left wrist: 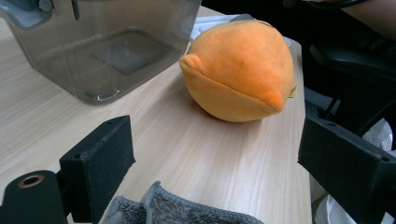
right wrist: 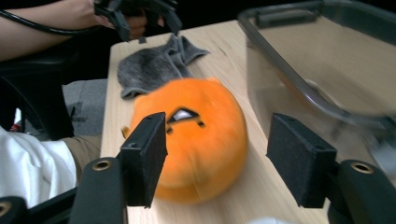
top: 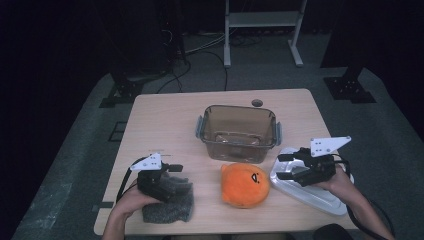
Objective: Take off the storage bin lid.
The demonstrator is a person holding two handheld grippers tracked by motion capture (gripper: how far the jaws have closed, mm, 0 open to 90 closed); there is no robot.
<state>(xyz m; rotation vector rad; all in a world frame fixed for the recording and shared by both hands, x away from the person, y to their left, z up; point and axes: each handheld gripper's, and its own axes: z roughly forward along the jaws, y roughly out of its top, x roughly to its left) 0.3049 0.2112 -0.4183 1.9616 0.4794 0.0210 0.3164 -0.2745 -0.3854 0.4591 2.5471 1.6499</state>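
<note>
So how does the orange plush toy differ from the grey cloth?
The orange plush toy is rounded, bulging and bright, with a stitched face; the grey cloth is flat, crumpled and dull. The toy lies by itself mid-table; the cloth lies under the left hand-held gripper. Both are soft and rest on the table.

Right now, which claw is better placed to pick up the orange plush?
Right. The right claw is open, hovering beside the orange plush and aimed at it, with the plush framed between its jaws. The left claw hangs open over the grey cloth, farther off.

Bare table (top: pixel 165 125) lies left of the clear bin (top: pixel 237 131); orange plush (top: pixel 245 184) crowds its front.
</note>
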